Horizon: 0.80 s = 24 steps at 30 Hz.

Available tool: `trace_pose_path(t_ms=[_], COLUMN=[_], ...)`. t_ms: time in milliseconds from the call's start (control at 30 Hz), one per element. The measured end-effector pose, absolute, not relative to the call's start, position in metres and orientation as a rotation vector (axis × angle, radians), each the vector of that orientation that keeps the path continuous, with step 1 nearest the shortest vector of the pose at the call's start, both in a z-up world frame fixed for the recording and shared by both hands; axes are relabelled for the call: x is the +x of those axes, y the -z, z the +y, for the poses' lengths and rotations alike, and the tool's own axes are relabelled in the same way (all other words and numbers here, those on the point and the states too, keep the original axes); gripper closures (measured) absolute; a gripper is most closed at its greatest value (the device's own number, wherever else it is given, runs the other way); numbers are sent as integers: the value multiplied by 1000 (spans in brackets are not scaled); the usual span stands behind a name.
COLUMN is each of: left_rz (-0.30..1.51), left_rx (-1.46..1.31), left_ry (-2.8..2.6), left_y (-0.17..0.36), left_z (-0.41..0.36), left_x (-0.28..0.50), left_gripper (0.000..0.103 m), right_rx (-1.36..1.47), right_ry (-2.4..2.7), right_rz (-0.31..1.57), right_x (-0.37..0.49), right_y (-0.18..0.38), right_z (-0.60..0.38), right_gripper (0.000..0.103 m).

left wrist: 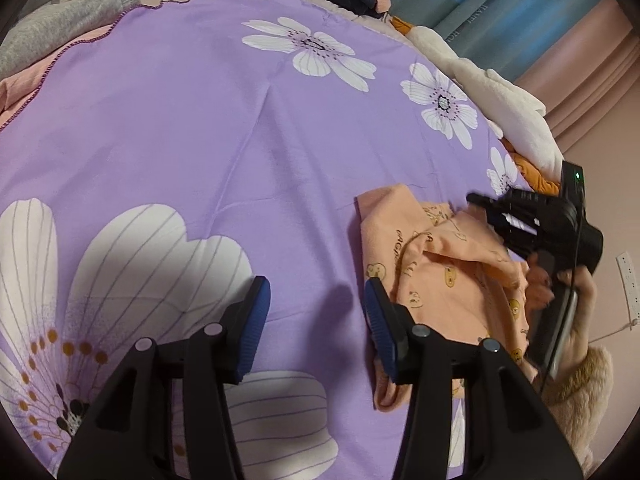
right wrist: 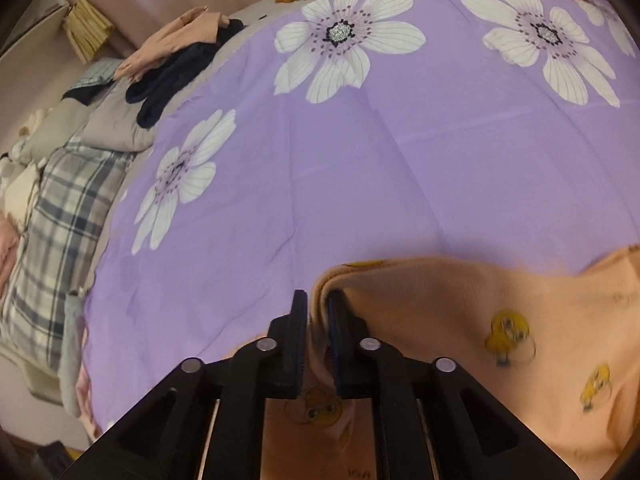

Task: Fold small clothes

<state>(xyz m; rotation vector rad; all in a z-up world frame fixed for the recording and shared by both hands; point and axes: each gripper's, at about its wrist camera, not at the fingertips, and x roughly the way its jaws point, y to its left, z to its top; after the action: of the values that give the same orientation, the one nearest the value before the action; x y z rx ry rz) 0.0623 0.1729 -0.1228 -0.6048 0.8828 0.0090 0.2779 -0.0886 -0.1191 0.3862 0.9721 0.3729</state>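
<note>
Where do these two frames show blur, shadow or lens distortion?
Left wrist view: strong fisheye bowing with dark corners; the open left gripper casts a shadow on the purple floral sheet; the right gripper looks slightly smeared. Right wrist view: the peach garment and its yellow prints are motion-blurred, while the right gripper pinching it stays sharp.

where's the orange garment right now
The orange garment lies crumpled on the purple floral sheet, at the lower right of the left wrist view. The right tongs pinch its edge, and the open left tongs sit beside it.
</note>
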Motion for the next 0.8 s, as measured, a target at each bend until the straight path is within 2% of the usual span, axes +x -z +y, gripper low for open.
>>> trace_pose_path(t_ms=[33,300,400,667,800], left_rz=[884,889,892,901,904], left_rx=[-602,-568,-559,-547,-545], left_ry=[-3,59,69,94,98], left_y=[123,121,121,121,121], left_z=[171,157,155,149,148], left_x=[63,66,67,69,69], left_gripper=[54,53,53,52,52], right_rx=[396,386,364,347,347], right_ry=[-377,-404,-453,-518,-543], right_rz=[960,913,964,1148,1121], right_x=[279,258,232,195,196], right_y=[116,84,93,136,136], right_z=[-92,-110,-114,-106,-97], right_gripper=[73,71,58,57,57])
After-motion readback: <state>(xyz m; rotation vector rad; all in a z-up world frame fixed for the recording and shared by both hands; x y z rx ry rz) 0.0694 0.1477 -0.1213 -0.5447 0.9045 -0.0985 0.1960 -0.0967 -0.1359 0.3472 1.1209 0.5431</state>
